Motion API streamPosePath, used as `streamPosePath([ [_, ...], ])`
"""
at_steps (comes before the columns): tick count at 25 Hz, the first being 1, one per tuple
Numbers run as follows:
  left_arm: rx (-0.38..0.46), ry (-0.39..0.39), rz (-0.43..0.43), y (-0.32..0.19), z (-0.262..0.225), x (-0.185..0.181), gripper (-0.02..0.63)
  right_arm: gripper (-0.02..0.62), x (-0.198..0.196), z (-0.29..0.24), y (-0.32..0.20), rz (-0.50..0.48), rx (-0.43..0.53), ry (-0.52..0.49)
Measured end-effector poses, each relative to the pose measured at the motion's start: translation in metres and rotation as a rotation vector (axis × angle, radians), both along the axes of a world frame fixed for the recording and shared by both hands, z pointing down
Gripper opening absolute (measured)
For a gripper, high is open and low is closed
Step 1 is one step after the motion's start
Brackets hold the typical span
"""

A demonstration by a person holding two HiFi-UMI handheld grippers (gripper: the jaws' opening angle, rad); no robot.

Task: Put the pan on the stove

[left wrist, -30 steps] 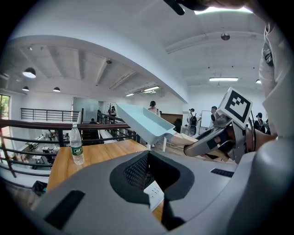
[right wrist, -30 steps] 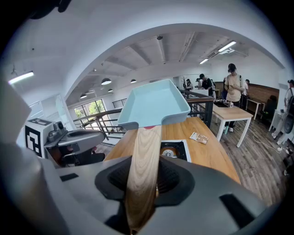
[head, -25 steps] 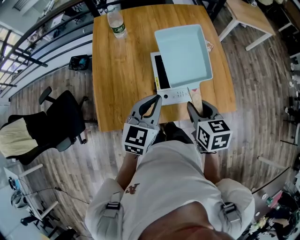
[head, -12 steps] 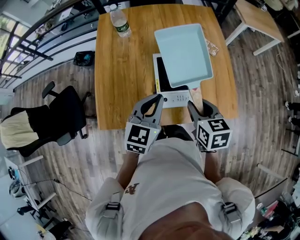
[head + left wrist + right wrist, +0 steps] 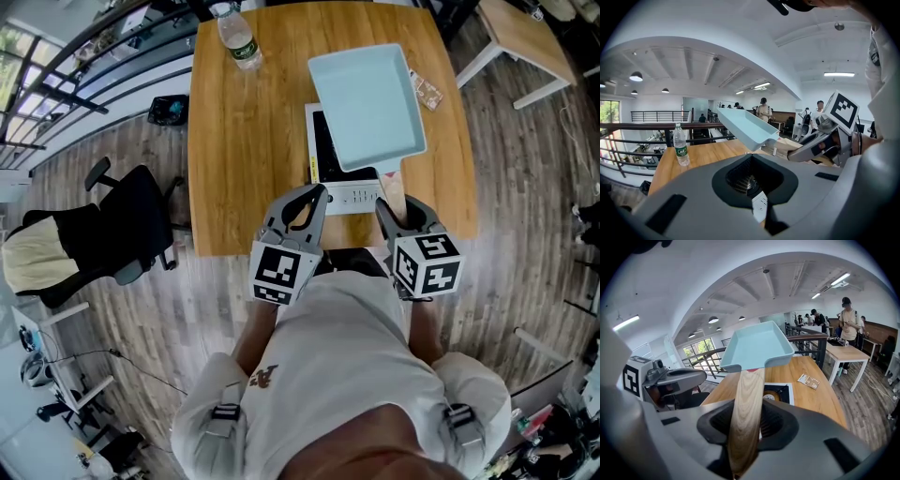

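Observation:
A light blue square pan (image 5: 367, 103) hangs tilted above the white stove (image 5: 352, 197), covering most of its black glass (image 5: 322, 145). My right gripper (image 5: 398, 211) is shut on the pan's wooden handle (image 5: 394, 190) near the table's front edge. In the right gripper view the handle (image 5: 747, 399) runs up from between the jaws to the pan (image 5: 757, 348), with the stove (image 5: 780, 392) below. My left gripper (image 5: 317, 195) hovers beside the stove's control panel with its fingertips together and nothing in them. The left gripper view shows the pan (image 5: 743, 126) raised off the table.
The wooden table (image 5: 253, 150) carries a water bottle (image 5: 234, 36) at its far left corner and a small packet (image 5: 427, 91) right of the pan. A black office chair (image 5: 112, 239) stands at the left. Another table (image 5: 511, 28) stands at the back right.
The pan and the right gripper have edged slightly farther over the stove and a little lower. The left gripper has drifted along beside them. The grip on the handle is unchanged.

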State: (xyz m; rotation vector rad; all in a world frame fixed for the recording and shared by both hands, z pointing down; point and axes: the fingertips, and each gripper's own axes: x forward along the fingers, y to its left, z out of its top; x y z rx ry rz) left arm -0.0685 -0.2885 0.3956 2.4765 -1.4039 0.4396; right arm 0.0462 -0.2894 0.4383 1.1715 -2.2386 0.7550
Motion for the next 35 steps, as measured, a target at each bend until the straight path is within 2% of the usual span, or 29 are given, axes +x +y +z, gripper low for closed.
streamPosePath([
  [35, -0.151, -0.025, 0.027, -0.016, 0.067, 0.021, 0.018, 0.123, 0.009, 0.093, -0.005, 0.019, -0.186, 0.055],
])
